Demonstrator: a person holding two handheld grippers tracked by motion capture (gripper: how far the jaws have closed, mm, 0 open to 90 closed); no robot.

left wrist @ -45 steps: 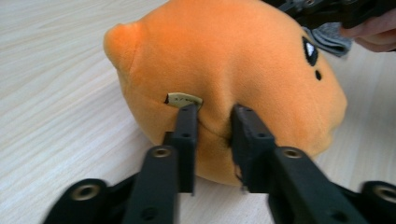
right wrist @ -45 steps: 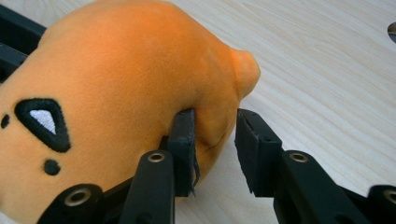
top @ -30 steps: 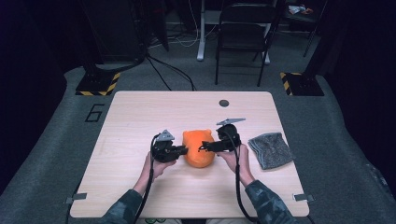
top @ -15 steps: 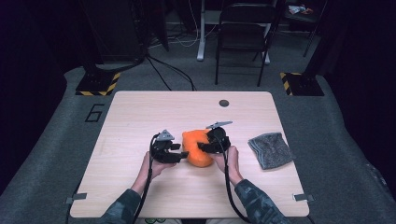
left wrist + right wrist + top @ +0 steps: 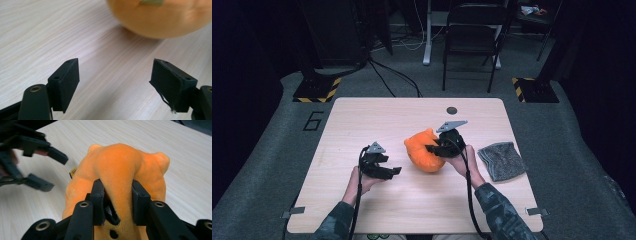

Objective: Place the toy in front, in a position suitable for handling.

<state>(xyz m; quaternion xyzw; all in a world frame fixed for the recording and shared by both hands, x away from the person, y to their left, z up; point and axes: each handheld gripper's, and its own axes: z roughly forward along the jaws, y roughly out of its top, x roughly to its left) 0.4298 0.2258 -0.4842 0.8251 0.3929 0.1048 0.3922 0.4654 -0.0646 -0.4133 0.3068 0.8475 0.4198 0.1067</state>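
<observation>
At the middle of the bench (image 5: 362, 120), the orange plush toy (image 5: 424, 151) sat pinched in my right claw (image 5: 117, 202), whose jaws had just been closing on a fold of its fur. My left claw (image 5: 115, 82) stood wide with nothing between its jaws, which had just been opening, a little left of the toy. To do this well, I judged I should keep the pinch deep in the fold and lift slowly so the soft body would not slip. A second before, both claws flanked the toy; since then the left had backed away. The grey cloth (image 5: 502, 160) lay to the right.
</observation>
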